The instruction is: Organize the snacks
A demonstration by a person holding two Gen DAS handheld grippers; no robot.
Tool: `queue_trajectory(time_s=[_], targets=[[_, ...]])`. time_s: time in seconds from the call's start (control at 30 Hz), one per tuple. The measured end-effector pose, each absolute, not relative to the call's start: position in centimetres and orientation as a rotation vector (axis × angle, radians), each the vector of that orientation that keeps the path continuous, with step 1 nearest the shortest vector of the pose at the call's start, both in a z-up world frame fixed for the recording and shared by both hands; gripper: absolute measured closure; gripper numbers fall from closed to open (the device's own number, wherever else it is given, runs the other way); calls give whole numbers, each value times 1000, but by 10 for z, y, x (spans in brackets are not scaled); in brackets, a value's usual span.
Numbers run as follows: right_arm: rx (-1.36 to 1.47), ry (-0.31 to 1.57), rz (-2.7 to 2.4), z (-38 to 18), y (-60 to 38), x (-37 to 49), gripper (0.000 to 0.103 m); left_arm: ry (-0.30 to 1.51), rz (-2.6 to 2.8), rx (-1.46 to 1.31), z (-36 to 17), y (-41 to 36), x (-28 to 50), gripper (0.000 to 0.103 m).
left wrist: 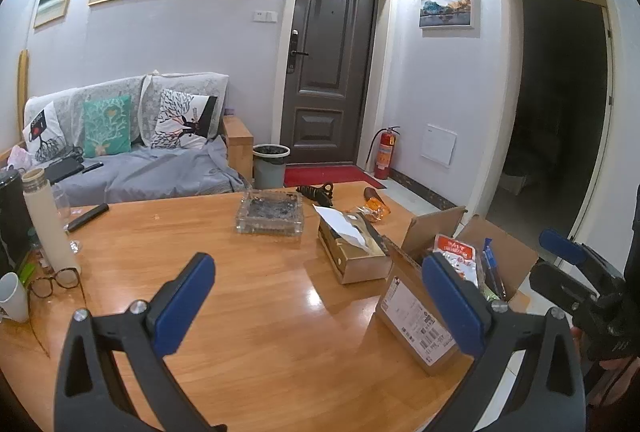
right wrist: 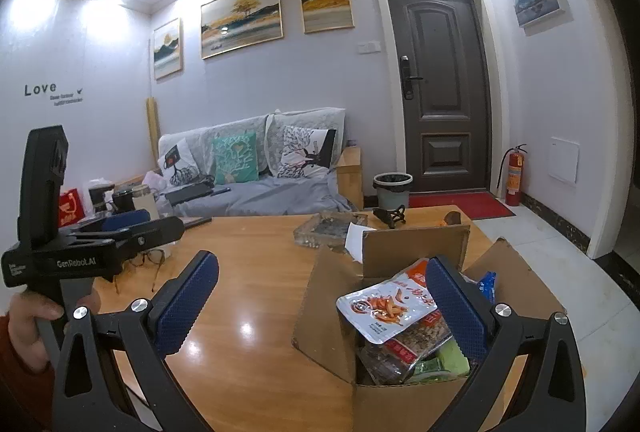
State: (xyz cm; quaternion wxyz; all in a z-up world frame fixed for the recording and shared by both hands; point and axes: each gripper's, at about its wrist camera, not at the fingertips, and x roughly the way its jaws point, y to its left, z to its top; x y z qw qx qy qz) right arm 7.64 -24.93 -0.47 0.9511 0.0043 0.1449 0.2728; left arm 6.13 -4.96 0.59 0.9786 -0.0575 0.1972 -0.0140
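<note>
An open cardboard box (right wrist: pixel 404 404) stands at the near right of the wooden table (left wrist: pixel 248 296), with several snack packs inside. A white and orange pack (right wrist: pixel 384 306) lies on top, with brown and green packs under it. The box also shows in the left wrist view (left wrist: pixel 416 316), with a red pack (left wrist: pixel 454 252) sticking up. An orange snack bag (left wrist: pixel 370 209) lies on the table behind it. My left gripper (left wrist: pixel 320 304) is open and empty above the table, left of the box. My right gripper (right wrist: pixel 322 306) is open and empty, its right finger over the box.
A gold tissue box (left wrist: pixel 352 252) and a glass ashtray (left wrist: pixel 270 216) sit mid-table. A thermos (left wrist: pixel 46 220), a white mug (left wrist: pixel 12 298), glasses (left wrist: pixel 54 282) and a remote (left wrist: pixel 86 218) are on the left. A black object (left wrist: pixel 316 189) lies at the far edge. A sofa and a bin stand behind.
</note>
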Motion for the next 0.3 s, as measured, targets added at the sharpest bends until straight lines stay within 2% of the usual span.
queue_trajectory(time_s=[0.3], targets=[[15,301,556,-6,-247,79,0,394,-18,-107,6,-52,61,1]])
